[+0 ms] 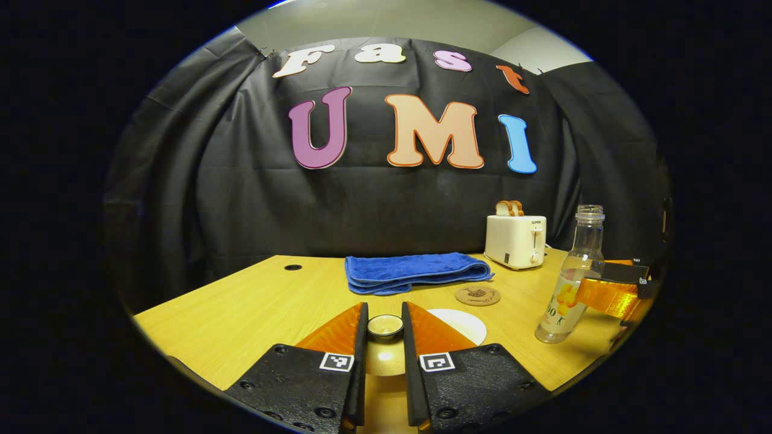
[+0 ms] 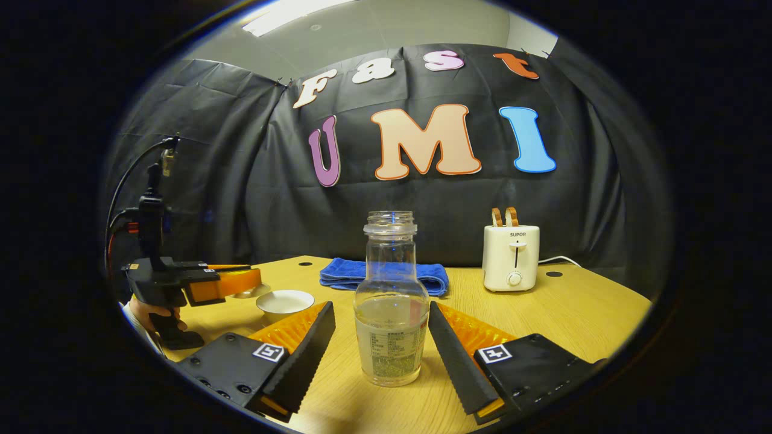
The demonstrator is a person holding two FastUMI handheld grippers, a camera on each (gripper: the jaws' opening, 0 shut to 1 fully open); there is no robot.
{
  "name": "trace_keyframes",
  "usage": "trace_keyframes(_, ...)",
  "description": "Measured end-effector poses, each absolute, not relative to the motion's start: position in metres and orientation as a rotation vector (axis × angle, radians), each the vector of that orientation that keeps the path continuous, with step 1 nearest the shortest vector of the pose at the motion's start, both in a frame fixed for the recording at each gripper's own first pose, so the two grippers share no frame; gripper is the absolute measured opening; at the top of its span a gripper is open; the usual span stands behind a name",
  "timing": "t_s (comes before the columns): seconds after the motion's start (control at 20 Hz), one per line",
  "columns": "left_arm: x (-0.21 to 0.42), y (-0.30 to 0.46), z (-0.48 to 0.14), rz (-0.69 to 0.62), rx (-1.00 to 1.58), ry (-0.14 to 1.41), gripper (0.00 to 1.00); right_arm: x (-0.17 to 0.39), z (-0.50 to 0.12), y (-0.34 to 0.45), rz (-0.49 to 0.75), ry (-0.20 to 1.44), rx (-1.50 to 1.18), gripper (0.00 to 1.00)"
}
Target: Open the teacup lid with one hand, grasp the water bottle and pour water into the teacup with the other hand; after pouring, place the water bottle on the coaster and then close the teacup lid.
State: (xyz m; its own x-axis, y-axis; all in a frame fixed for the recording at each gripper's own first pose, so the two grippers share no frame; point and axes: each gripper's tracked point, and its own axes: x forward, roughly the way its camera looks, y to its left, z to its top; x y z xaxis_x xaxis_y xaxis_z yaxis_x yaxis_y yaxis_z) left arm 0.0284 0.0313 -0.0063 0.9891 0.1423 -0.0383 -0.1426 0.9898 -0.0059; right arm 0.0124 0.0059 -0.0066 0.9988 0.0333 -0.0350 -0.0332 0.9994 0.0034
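The left tool [image 1: 385,337] has its two fingers closed in on the knob of the teacup lid [image 1: 385,326]; from the left gripper view the knob sits pinched between them. The right gripper view shows that tool at the far left with the lid raised clear of the open teacup [image 2: 284,303], which stands on the surface [image 2: 579,313] just beside it. The lid looks like glazed ceramic: light, hard, slick and easy to chip, so a firm pinch on the knob's waist is the safest hold.

The right tool [image 2: 381,352] is spread wide around the water bottle [image 2: 391,313], one finger on each side with a clear gap to the glass, so nothing is gripped yet. The bottle stands upright on the surface, uncapped, partly filled with clear liquid. It seems to be glass, so rigid, smooth and fairly heavy low down; a grasp across the labelled belly, above the base, should give the best bite, while the narrow neck would likely let it swing during the pour.

Beyond, the coaster [image 1: 477,295] lies in front of the blue towel [image 1: 416,271], with a toaster [image 1: 515,241] behind.
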Motion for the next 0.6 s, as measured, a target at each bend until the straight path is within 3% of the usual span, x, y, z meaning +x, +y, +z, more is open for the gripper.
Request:
trace_keyframes(0.5, 0.005, 0.076, -0.003, 0.242, -0.002, 0.015, 0.25, 0.033, -0.045, 0.005, 0.022, 0.272, -0.018, 0.95)
trace_keyframes(0.55, 0.003, 0.079, -0.003, 0.245, -0.001, 0.012, 0.25, 0.034, -0.048, 0.003, 0.013, 0.295, -0.022, 1.0)
trace_keyframes(0.6, 0.002, 0.081, -0.004, 0.249, -0.002, 0.014, 0.25, 0.036, -0.05, 0.001, 0.001, 0.308, -0.022, 0.95)
